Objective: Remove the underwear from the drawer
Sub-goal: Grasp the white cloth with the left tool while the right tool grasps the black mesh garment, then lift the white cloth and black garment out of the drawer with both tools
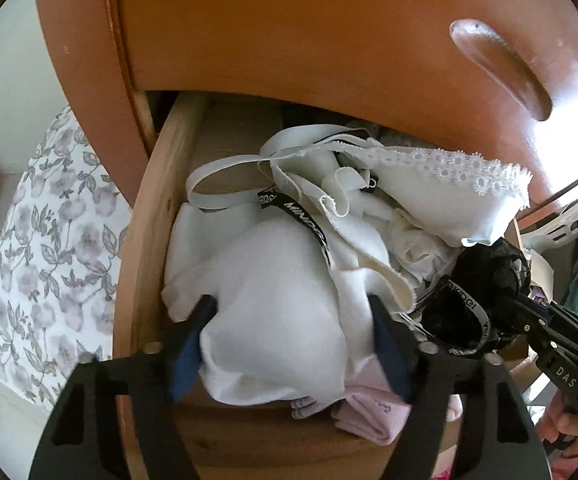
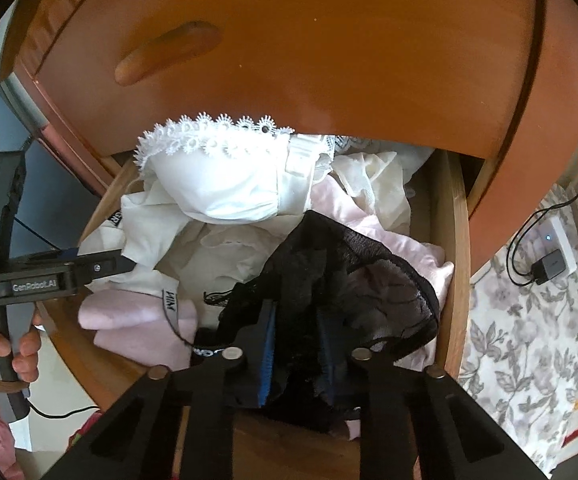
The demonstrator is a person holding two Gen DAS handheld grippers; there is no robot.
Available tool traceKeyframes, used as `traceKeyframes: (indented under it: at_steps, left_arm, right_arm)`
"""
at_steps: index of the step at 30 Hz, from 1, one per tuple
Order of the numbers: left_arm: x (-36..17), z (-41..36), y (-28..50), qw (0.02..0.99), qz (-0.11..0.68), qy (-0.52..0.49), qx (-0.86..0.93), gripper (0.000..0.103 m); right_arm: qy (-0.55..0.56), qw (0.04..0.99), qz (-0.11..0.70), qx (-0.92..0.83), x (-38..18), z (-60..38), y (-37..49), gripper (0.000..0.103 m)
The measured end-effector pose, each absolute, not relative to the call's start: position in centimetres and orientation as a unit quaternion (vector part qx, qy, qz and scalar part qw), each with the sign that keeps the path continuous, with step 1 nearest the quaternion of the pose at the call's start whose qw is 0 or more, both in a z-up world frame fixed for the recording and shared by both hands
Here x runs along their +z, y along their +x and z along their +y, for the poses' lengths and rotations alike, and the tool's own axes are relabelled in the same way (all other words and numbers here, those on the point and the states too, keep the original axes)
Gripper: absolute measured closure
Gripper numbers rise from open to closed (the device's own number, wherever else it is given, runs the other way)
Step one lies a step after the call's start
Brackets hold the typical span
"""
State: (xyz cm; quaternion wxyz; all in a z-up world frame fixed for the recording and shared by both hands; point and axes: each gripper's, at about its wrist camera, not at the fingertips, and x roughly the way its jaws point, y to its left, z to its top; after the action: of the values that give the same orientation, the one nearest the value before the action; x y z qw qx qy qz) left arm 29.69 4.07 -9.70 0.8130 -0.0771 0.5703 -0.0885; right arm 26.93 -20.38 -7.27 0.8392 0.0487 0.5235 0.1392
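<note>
Here, an open wooden drawer (image 1: 141, 240) holds heaped underwear. The left hand-held gripper (image 1: 289, 320) straddles a white garment (image 1: 273, 300), pads pressing its sides. The right hand-held gripper (image 2: 295, 344) pinches black lace underwear (image 2: 349, 280). A lace-trimmed white bra (image 2: 217, 176) lies behind, floral fabric (image 1: 49, 240) beside the drawer.

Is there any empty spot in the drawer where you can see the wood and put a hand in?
Yes, two bare wood patches. One sits at the back-left of the drawer, behind the looped white strap. One is a strip along the right wall, beside the pink cloth. The middle is crowded: white garments and black lace underwear piled together.
</note>
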Motion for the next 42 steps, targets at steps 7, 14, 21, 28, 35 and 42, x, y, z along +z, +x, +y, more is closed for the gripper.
traceKeyframes:
  at_steps: [7, 14, 21, 28, 35, 42]
  left_arm:
    - [-9.1, 5.8, 28.5, 0.825, 0.548, -0.109, -0.083, 0.075]
    - [-8.8, 7.7, 26.9, 0.837, 0.524, -0.132, -0.083, 0.087]
    - [-7.4, 6.8, 26.1, 0.849, 0.504, -0.134, -0.084, 0.088]
    - [-5.1, 7.0, 25.5, 0.867, 0.469, -0.139, -0.094, 0.089]
    - [-2.1, 7.3, 24.5, 0.888, 0.43, -0.133, -0.093, 0.09]
    - [1.8, 7.8, 23.0, 0.906, 0.395, -0.123, -0.091, 0.091]
  right_arm:
    - [0.062, 0.847, 0.507, 0.149, -5.8, -20.9, 25.7, 0.085]
    - [0.068, 0.844, 0.507, 0.159, -4.7, -20.7, 24.5, 0.092]
    - [0.091, 0.85, 0.49, 0.17, -3.1, -21.2, 23.7, 0.094]
    - [0.115, 0.861, 0.461, 0.18, -0.1, -22.5, 23.0, 0.094]
    - [0.142, 0.878, 0.411, 0.199, 4.7, -22.8, 21.8, 0.094]
    - [0.154, 0.895, 0.36, 0.214, 9.6, -22.6, 20.3, 0.094]
